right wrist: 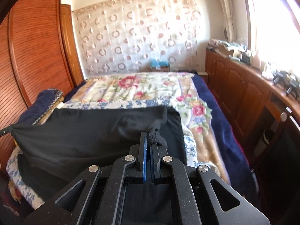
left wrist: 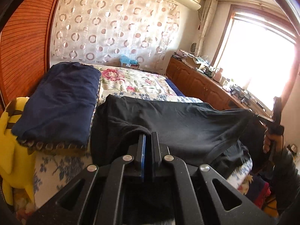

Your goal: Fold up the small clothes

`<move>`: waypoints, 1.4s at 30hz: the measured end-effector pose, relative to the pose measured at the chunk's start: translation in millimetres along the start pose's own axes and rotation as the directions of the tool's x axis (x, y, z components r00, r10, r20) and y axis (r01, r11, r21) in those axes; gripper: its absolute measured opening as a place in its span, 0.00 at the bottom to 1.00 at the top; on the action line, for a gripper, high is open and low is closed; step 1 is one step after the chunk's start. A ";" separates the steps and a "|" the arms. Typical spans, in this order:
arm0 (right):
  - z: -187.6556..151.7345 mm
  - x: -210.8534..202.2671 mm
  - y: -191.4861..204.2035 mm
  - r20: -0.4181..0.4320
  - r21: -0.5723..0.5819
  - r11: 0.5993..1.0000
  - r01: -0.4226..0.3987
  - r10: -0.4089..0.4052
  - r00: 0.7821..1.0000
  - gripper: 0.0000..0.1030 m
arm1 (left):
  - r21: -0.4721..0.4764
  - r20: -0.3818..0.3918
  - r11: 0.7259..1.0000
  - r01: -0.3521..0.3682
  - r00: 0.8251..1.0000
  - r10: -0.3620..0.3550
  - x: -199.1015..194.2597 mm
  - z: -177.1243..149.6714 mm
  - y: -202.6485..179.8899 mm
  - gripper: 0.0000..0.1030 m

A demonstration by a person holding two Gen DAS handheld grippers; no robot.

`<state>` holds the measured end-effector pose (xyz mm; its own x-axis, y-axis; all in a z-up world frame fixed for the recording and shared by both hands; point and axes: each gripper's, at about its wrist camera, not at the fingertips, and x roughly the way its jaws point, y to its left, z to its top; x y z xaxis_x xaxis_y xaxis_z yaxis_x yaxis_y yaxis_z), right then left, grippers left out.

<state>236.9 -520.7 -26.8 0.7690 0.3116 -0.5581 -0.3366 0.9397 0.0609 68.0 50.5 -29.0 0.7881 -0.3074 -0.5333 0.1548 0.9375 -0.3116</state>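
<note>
A bedroom, with a floral-quilted bed (right wrist: 142, 86) under the work. Nearest, the left tongs (left wrist: 148, 136) are clenched on one corner of the black garment (left wrist: 178, 123); the right tongs (right wrist: 149, 136) pinch the opposite corner, stretching it just above the bed. Beyond lies a folded navy blanket (left wrist: 60, 101). The thin bunched grip could slip under tension, dropping a corner and skewing the fold.

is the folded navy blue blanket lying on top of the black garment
No, the folded navy blue blanket lies beside the black garment, on the bed toward the wardrobe side.
</note>
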 end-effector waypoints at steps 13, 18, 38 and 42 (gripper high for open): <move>-63.1 -1.9 -8.7 -0.139 -0.006 0.999 0.054 -0.055 0.989 0.00 | -0.002 -0.134 0.999 -0.047 0.990 0.046 -4.2 -71.5 -1.4 0.02; -90.9 15.3 -8.5 -0.192 -0.004 0.998 0.062 -0.062 0.979 0.00 | 0.064 -0.157 0.995 -0.082 0.983 0.091 1.0 -82.8 -8.6 0.03; -87.5 -1.2 15.0 -0.146 -0.073 0.996 0.057 -0.067 0.987 0.34 | 0.038 -0.107 0.988 -0.149 0.982 0.152 -18.1 -55.0 14.7 0.15; -85.3 -2.2 28.7 -0.135 -0.079 0.997 0.018 -0.029 0.990 0.35 | 0.050 -0.157 0.986 -0.160 0.974 0.166 7.3 -48.7 21.3 0.18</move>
<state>179.1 -506.5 -94.4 0.6979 0.2624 -0.6664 -0.3646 0.9310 -0.0152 48.1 60.3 -77.8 0.6993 -0.1697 -0.6944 0.0567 0.9815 -0.1828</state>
